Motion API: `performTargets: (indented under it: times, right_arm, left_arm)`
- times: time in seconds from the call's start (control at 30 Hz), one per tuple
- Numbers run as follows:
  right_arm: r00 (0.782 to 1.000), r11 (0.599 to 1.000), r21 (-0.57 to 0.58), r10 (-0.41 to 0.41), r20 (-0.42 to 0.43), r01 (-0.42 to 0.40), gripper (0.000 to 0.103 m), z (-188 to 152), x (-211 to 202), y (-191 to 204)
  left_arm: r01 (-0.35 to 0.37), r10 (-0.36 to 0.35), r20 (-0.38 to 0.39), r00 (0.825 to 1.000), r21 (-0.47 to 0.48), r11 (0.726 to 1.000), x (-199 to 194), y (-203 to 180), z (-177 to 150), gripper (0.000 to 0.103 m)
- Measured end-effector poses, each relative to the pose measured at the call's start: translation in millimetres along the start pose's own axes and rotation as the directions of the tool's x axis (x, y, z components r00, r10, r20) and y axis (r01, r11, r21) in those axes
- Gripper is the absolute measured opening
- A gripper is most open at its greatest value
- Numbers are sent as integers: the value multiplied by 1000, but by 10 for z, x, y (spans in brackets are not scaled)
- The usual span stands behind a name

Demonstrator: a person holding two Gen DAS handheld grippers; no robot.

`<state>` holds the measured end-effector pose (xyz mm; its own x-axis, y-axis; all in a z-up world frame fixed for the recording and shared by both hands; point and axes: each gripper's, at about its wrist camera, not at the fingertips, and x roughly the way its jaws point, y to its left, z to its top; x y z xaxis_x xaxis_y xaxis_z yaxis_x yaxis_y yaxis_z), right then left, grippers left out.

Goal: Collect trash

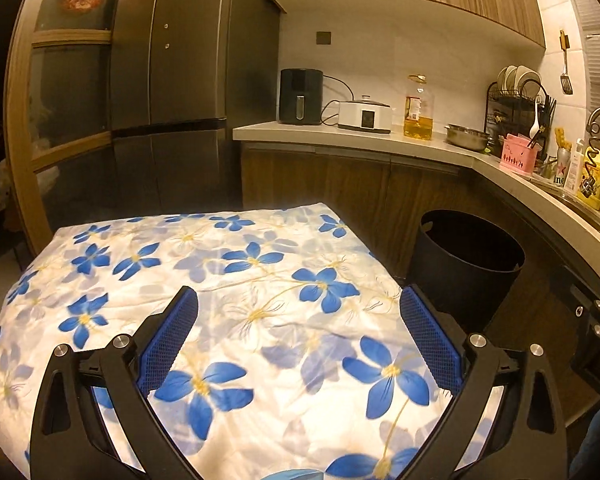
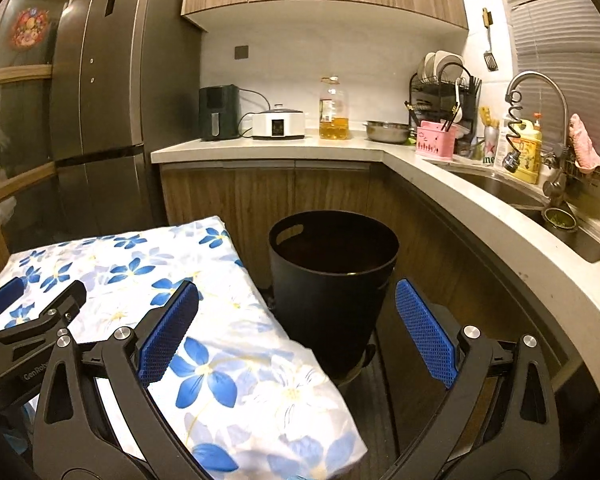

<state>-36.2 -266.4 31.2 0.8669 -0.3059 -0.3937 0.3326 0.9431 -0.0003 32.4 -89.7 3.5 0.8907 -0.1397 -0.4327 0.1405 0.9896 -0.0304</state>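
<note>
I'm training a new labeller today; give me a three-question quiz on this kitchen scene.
1. True or false: the left gripper holds trash.
2. Where does the black bin stand? A) on the counter B) on the floor beside the flowered cloth C) in the sink
3. Fill in: the right gripper is ____.

Key: 1 false, it is open and empty. 2 B. 3 open.

left wrist: over table [image 1: 236,280] | right wrist: faces bin [image 2: 332,280] | shared: both
</note>
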Motion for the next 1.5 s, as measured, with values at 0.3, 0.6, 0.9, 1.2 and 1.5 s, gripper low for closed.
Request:
performTargets:
  times: [0.3, 0.6, 0.9, 1.2, 1.5]
  right_arm:
    - [1000, 1000, 8, -3, 28, 2, 97, -29, -275, 46]
    - [999, 1000, 14, -3, 52, 3, 97, 8, -397, 61]
    - [999, 1000, 19, -1, 51, 0, 97, 13, -422, 68]
    - [999, 1000, 24, 1, 45, -2, 97, 12, -408, 96]
    - [999, 1000, 24, 13, 38, -14, 97, 0, -375, 118]
  left_arm:
    - [24, -24, 20, 1000, 15, 1000, -240, 47, -37, 97]
    - [35, -36, 35, 999, 23, 999, -339, 29, -52, 97]
    - [38, -39, 36, 999, 18, 999, -342, 47, -52, 97]
    - [34, -34, 37, 999, 21, 999, -338, 48, -59, 97]
    - [28, -29, 34, 999, 18, 999, -321, 62, -59, 97]
